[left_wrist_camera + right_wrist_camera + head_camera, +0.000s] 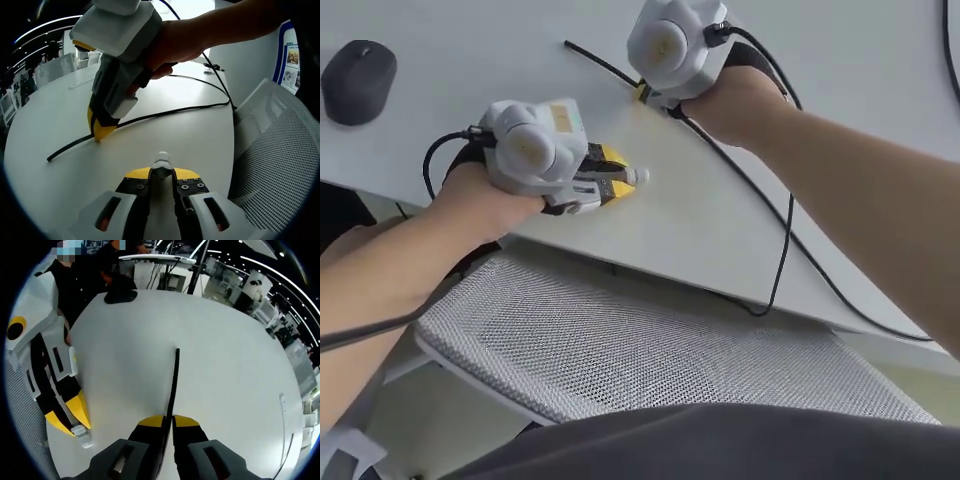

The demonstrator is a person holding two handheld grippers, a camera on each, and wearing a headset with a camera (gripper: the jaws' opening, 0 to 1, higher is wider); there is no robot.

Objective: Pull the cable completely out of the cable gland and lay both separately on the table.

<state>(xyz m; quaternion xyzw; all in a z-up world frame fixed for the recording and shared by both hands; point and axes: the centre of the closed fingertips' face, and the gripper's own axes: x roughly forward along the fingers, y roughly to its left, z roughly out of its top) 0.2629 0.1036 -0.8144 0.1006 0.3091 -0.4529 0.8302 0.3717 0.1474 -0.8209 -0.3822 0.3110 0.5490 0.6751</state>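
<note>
Low over the table (720, 215), left gripper (161, 174) clamps the cable gland (161, 162), right gripper (168, 421) the cable (175, 375)

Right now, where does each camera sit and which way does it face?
Head view: on the headset, looking down at the table; forearms, left gripper and right gripper show.
Left gripper view: on the left gripper, looking along its jaws, shut on the cable gland, across the table to the right gripper.
Right gripper view: on the right gripper, looking along the cable in its jaws toward the mouse; the left gripper enters from the left.
Shared: both gripper views show cable and cable gland.
</note>
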